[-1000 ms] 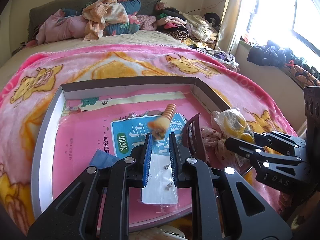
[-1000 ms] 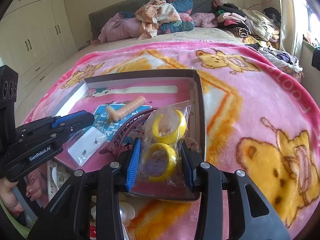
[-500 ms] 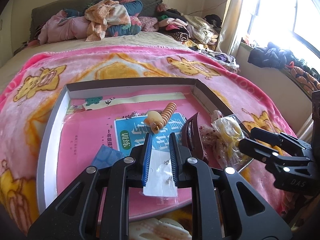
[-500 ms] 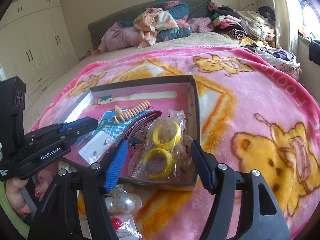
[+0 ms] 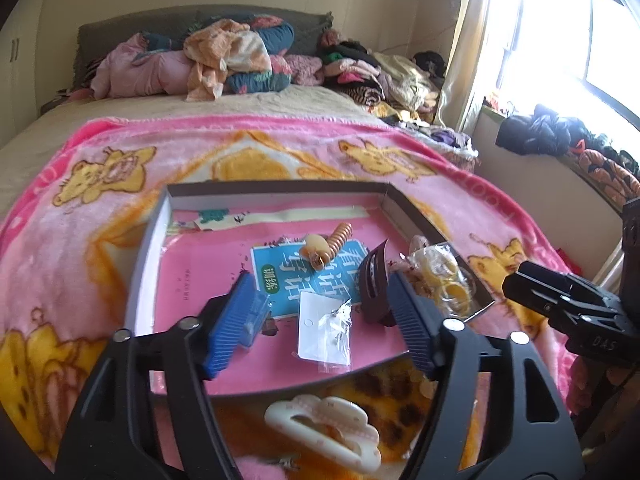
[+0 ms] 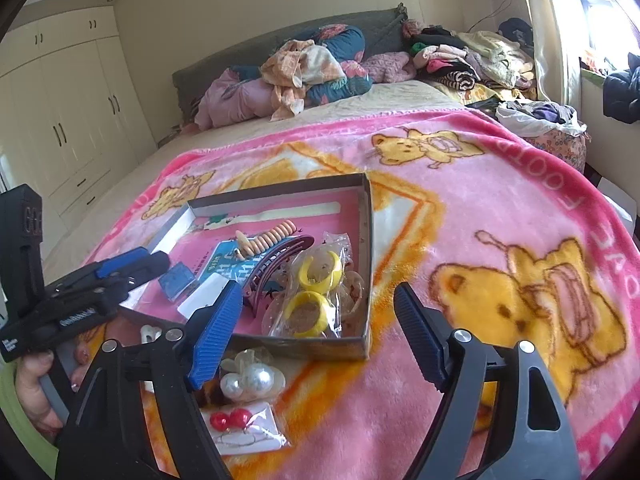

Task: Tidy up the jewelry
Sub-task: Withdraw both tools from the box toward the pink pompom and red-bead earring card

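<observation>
A shallow cardboard box (image 5: 152,240) (image 6: 362,224) lies on the pink blanket. In it are an earring card in a clear bag (image 5: 325,326), a beige spiral clip (image 5: 326,246) (image 6: 264,240), a dark red hair claw (image 5: 372,284) (image 6: 276,264) and a bag of yellow rings (image 5: 444,276) (image 6: 316,292). My left gripper (image 5: 320,320) is open above the earring card. My right gripper (image 6: 316,330) is open, just before the box's near wall. Outside the box lie a cream hair claw (image 5: 324,426), pearl earrings (image 6: 244,378) and red bead earrings (image 6: 230,420).
The pink bear-print blanket (image 6: 500,208) covers the bed. Piles of clothes and pillows (image 5: 224,60) lie at the headboard. A windowsill with dark clothes (image 5: 540,132) is at the right. White wardrobes (image 6: 60,120) stand at the left.
My left gripper has opened and let go of the earring card, which now lies in the box. My right gripper has opened, left the bag of yellow rings in the box and drawn back.
</observation>
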{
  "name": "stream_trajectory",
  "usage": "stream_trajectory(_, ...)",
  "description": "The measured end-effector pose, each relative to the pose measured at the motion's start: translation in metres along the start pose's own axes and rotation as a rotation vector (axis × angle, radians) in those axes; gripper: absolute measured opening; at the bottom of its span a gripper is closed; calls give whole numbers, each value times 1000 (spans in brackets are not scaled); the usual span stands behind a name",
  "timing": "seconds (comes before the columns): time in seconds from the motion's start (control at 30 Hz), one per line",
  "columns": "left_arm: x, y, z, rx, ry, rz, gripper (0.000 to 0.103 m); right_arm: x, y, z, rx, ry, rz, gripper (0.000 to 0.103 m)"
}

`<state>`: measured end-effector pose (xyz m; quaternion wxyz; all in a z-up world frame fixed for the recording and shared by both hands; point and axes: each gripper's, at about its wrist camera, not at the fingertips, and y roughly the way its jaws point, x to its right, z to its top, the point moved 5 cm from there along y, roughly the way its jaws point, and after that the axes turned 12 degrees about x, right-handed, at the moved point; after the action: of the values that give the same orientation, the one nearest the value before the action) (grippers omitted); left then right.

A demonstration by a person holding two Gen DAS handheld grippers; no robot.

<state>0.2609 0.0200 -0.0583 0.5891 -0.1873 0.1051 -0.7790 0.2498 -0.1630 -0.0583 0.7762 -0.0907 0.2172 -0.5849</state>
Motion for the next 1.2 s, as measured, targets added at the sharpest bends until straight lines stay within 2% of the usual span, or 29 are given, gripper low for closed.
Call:
stream_trajectory(0.1, -2, -14, 6, 25, -8, 5, 71, 0, -7, 0, 8, 3, 0, 78)
stream_trajectory(0.13, -3, -17, 7, 30, -11, 9, 80, 0, -10, 0, 10, 5, 0, 78)
stream_trajectory(0.17, -4, -20, 7, 34, -14, 10, 83, -1, -12, 0, 12, 5, 1, 78)
stream_trajectory(0.77, 1, -60, 7, 84, 15, 39, 91, -21, -52, 0, 59, -40, 28, 79)
stream_trajectory(1.2, -4, -76, -12, 68, 33, 63, 91, -44, -58, -24, 10, -85, 60, 81)
